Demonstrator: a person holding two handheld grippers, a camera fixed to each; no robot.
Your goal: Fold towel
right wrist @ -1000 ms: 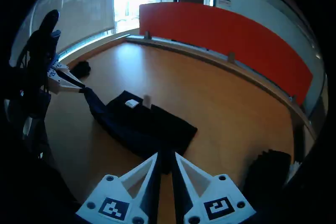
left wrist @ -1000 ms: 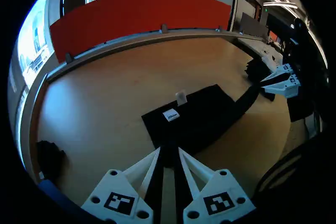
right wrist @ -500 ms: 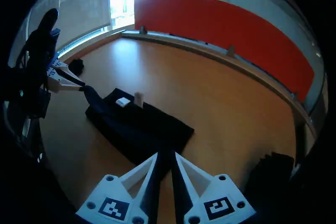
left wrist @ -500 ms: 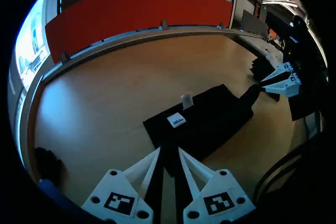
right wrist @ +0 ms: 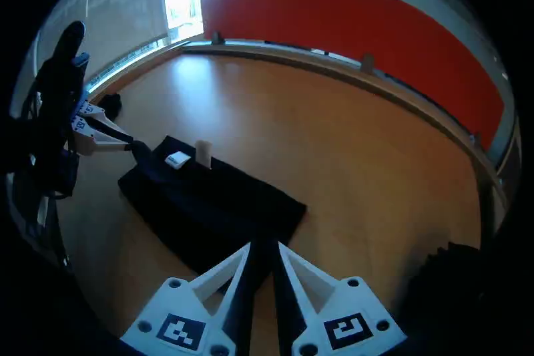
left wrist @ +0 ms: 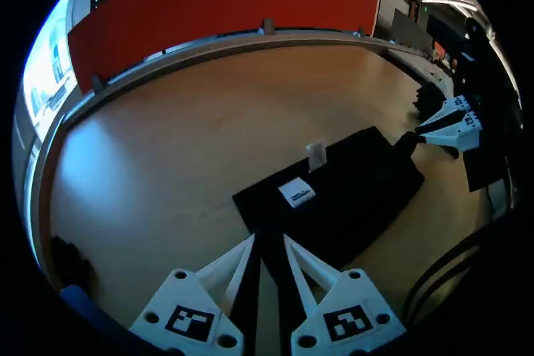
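Your left hand-held gripper (left wrist: 268, 239) and right hand-held gripper (right wrist: 264, 244) are each pinching a corner of the black towel (left wrist: 347, 189). It's black pads on black cloth though, so the actual bite is hard to see. The towel lies spread on the wooden worktop (left wrist: 167, 155), long axis running from one pinched corner to the other, with a white tag (left wrist: 297, 192) on top. There's a dark lump (left wrist: 67, 262) at the near left edge, can't make it out.

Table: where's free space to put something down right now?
Bare table runs wide between the towel and the red divider. Crowded: the near edge, where left gripper and right gripper pinch towel corners; a dark pile and a dark bundle sit at the table's ends.
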